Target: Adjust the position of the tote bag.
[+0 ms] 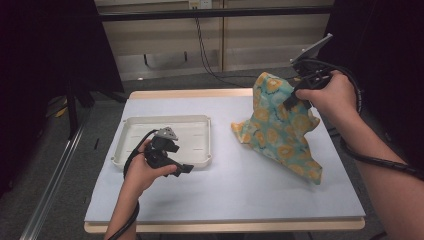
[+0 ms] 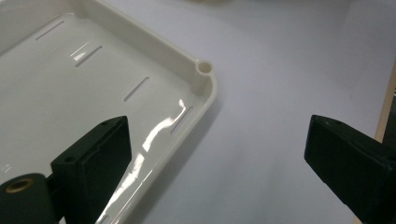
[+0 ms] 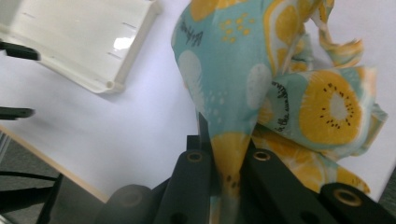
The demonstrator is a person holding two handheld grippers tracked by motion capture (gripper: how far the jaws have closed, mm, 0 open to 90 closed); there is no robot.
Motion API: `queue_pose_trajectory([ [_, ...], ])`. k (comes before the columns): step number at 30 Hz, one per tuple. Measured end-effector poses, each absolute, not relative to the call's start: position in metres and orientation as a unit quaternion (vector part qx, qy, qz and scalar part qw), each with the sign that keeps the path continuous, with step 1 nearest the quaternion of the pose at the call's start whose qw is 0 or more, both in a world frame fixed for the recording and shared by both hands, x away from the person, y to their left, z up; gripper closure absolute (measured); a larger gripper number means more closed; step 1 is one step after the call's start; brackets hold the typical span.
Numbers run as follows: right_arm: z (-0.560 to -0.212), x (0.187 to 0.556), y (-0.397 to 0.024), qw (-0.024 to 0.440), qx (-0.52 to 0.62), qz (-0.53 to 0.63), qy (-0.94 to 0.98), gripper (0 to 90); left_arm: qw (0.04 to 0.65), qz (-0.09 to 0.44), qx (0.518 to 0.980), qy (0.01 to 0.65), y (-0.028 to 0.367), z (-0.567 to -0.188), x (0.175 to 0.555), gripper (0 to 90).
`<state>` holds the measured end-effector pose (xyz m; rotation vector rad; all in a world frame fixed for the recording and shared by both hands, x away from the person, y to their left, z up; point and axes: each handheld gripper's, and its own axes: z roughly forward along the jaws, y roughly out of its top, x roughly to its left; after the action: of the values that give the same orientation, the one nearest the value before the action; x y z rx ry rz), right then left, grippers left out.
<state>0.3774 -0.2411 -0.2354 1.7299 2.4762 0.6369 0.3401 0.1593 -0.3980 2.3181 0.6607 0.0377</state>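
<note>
White paper-covered surface [image 1: 225, 190]; right gripper [image 1: 292, 102] fingers clamped on teal fruit-print cloth [image 1: 277, 127], hanging down-left; empty cream plastic tray [image 1: 165, 120] leftward; left gripper [image 1: 182, 169] fingers wide apart, empty.

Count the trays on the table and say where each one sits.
1. A single white tray lies on the left half of the table, just beyond the left tool. Apart from it, the patterned cloth hangs from the right tool.

White plastic tray [image 1: 200, 124] — shallow, slotted floor, nothing in it — lies flat on the left half of the pale table top [image 1: 235, 185]. Behind the table: a black cable [image 1: 204, 47] hanging down the beige wall panels [image 1: 260, 37].
</note>
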Motion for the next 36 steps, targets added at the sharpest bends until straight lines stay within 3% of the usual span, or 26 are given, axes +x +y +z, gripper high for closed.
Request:
queue_pose_trajectory([
  [3, -0.232, 0.378, -0.232, 0.033, 0.551, 0.219, 0.804, 90.0, 0.353, 0.014, 0.900, 0.255, 0.159, -0.399, 0.340, 7.6],
  [7, -0.235, 0.378, -0.221, -0.001, 0.552, 0.230, 0.801, 89.8, 0.353, 0.012, 0.900, 0.257, 0.159, -0.400, 0.340, 7.6],
  [12, -0.239, 0.376, -0.214, -0.007, 0.526, 0.225, 0.820, 88.7, 0.350, 0.016, 0.899, 0.263, 0.161, -0.402, 0.339, 7.6],
  [16, -0.241, 0.373, -0.210, -0.003, 0.515, 0.218, 0.829, 81.1, 0.348, 0.013, 0.901, 0.259, 0.159, -0.403, 0.338, 7.6],
  [23, -0.238, 0.368, -0.212, 0.010, 0.498, 0.202, 0.843, 55.7, 0.342, 0.009, 0.904, 0.257, 0.156, -0.407, 0.338, 7.6],
  [27, -0.232, 0.367, -0.221, 0.010, 0.493, 0.216, 0.843, 46.6, 0.340, 0.009, 0.904, 0.259, 0.153, -0.409, 0.338, 7.6],
  [36, -0.202, 0.361, -0.237, 0.030, 0.463, 0.226, 0.857, 41.9, 0.336, 0.001, 0.912, 0.236, 0.136, -0.411, 0.333, 6.6],
])
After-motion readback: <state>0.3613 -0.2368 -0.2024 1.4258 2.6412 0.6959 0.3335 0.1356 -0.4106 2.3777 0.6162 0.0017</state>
